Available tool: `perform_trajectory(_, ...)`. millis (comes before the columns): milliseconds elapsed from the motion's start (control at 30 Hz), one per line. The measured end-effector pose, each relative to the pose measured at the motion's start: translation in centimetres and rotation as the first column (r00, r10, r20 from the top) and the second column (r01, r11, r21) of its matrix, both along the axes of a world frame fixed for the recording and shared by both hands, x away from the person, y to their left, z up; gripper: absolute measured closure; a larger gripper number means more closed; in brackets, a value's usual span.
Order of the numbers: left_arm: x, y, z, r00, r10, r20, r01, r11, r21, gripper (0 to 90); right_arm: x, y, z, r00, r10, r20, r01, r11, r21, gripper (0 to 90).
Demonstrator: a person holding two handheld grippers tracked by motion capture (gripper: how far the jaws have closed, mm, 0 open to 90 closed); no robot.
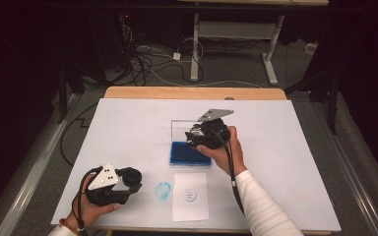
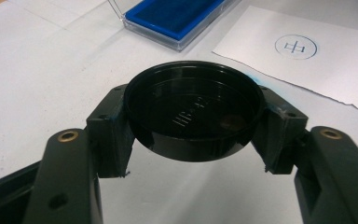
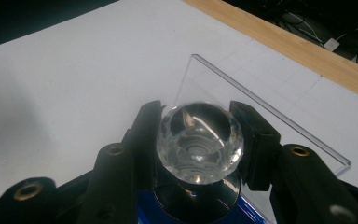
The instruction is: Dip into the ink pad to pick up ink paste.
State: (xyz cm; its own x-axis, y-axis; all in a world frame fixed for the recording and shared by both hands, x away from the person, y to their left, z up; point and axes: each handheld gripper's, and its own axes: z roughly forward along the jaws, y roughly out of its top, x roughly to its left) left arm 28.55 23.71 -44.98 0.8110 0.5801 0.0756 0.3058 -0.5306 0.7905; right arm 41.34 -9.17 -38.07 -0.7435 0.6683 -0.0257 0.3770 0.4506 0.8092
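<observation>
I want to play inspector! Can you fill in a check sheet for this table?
Surface: white sheet covering a wooden table.
Job's things: clear faceted-knob stamp over the blue ink pad in its open clear case; small white paper with a round blue stamp mark.
Clutter: blue ink smudge on the sheet.
Grippers: left gripper shut on a round black cap; right gripper shut on the stamp.
Cables: one trails from each gripper; a tangle on the floor.
Surroundings: dark room, white desk frame beyond.
</observation>
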Motion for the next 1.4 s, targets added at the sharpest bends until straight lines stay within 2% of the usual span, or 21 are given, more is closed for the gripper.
perform_trajectory(267, 0.0, 0.1, 0.1, 1.0, 0.001, 0.006, -0.001, 1.0, -0.007, 36.6, -0.6, -0.1, 2.0, 0.9993, 0.016, 0.034, -0.016, 1.0, -0.007, 56.8)
perform_trajectory(467, 0.0, 0.1, 0.1, 0.9999, -0.001, 0.01, 0.001, 1.0, -0.005, 36.6, -0.7, -0.1, 2.0, 0.9992, 0.008, 0.039, -0.007, 1.0, -0.019, 56.8)
perform_trajectory(600, -0.1, 0.2, 0.2, 0.9999, 0.0, 0.012, 0.0, 1.0, -0.006, 36.6, -0.5, -0.2, 0.8, 0.9998, -0.001, 0.02, 0.002, 0.999, -0.036, 56.8)
perform_trajectory(733, 0.0, 0.2, 0.1, 0.9999, 0.0, 0.011, 0.0, 1.0, -0.006, 36.6, -0.1, -0.5, -1.1, 0.9997, -0.016, -0.017, 0.015, 0.999, -0.048, 56.8)
perform_trajectory(933, -0.1, 0.0, 0.1, 0.9998, -0.006, 0.018, 0.006, 1.0, 0.007, 36.6, 0.5, -1.2, -3.6, 0.9965, -0.044, -0.071, 0.042, 0.998, -0.037, 56.8)
perform_trajectory(1267, 0.0, 0.0, 0.0, 0.9999, -0.006, 0.012, 0.006, 0.9999, 0.011, 36.6, 0.3, -0.9, -5.0, 0.9938, -0.043, -0.102, 0.042, 0.999, -0.014, 56.8)
perform_trajectory(1400, 0.0, 0.0, 0.0, 0.9999, -0.002, 0.012, 0.001, 0.9999, 0.012, 36.6, 0.3, -1.0, -5.6, 0.9943, -0.036, -0.1, 0.035, 0.999, -0.008, 56.8)
